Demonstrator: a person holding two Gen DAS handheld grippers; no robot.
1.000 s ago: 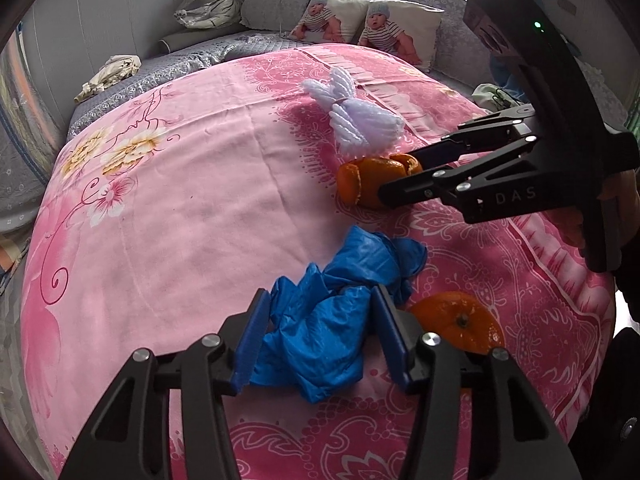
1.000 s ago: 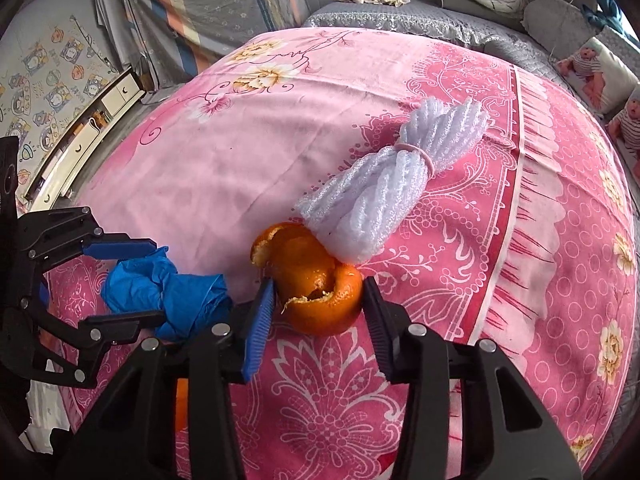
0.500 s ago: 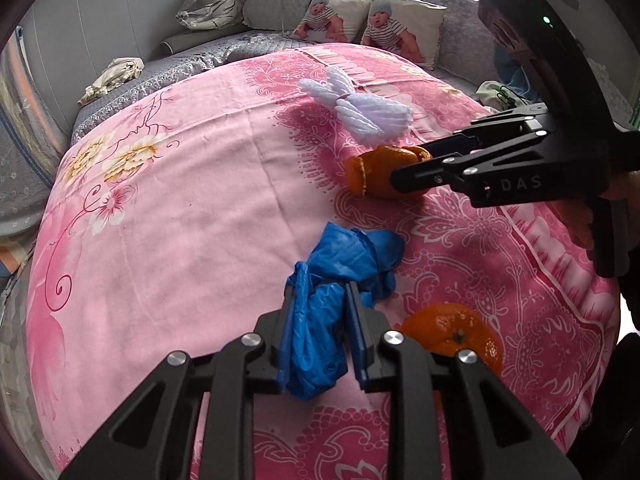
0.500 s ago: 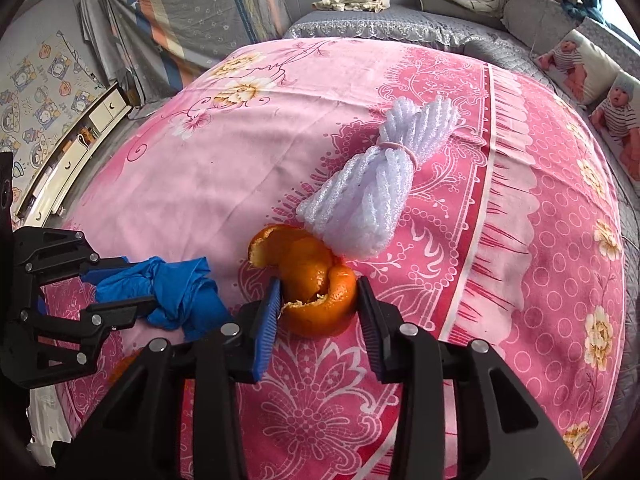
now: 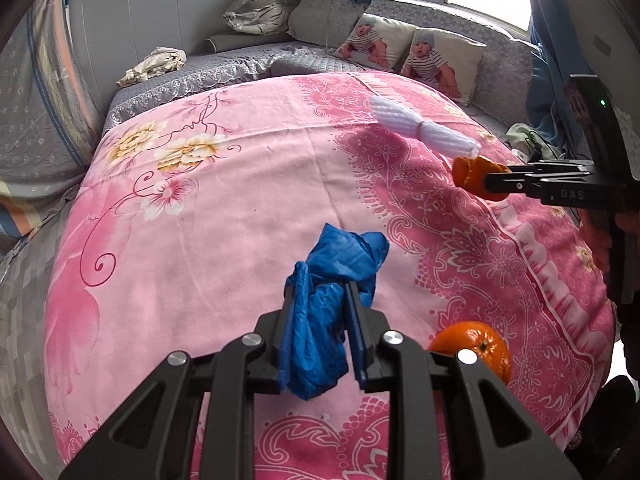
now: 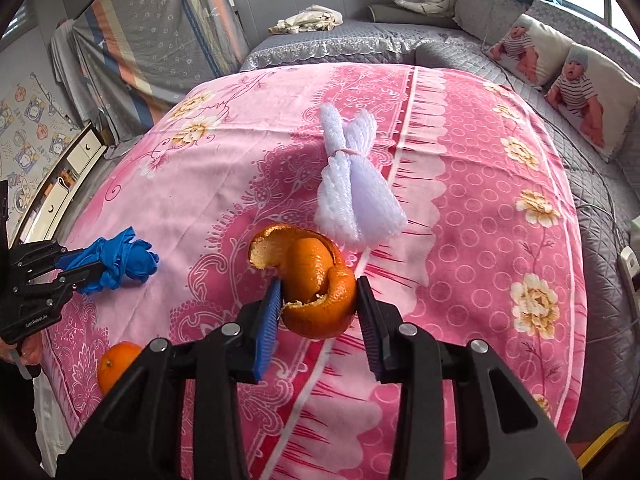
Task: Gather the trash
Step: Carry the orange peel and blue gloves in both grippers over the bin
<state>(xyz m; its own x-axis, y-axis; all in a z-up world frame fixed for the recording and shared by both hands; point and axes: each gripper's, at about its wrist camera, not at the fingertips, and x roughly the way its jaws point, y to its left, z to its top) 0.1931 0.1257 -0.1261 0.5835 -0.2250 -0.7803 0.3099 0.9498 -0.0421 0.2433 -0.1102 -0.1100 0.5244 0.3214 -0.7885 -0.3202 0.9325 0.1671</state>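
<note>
Above the pink bed (image 5: pixel 224 240), my left tongs (image 5: pixel 320 328) clench a blue glove (image 5: pixel 332 276); my right tongs (image 6: pixel 320 312), marked "DAS", grip orange peel (image 6: pixel 312 280). Open sheet lies leftward.

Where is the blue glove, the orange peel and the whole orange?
blue glove (image 5: pixel 320 320): left wrist view, crumpled middle.
orange peel (image 6: pixel 316 284): right wrist view, outer skin.
whole orange (image 5: pixel 480 346): left wrist view, top by the stem.
</note>
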